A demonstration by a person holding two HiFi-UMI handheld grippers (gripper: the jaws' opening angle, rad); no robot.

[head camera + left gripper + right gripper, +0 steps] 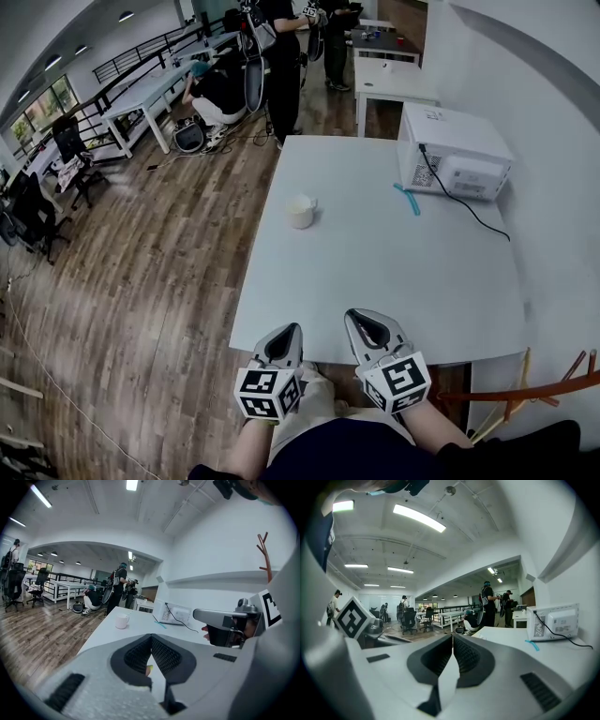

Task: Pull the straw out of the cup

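Observation:
A white cup [300,212] [122,620] stands on the left half of the white table [375,272], with no straw in it that I can see. Apart from the cup, a teal straw [407,199] [159,624] [533,644] lies flat on the table in front of the white appliance. My left gripper [289,330] [151,637] and right gripper [361,319] [453,635] hover side by side over the table's near edge, far from both. Each has its jaws closed together with nothing between them.
A white box-shaped appliance [454,151] [555,620] with a black cable [464,202] sits at the table's far right, next to the wall. Wooden floor lies to the left. People and other tables [394,80] are further back in the room.

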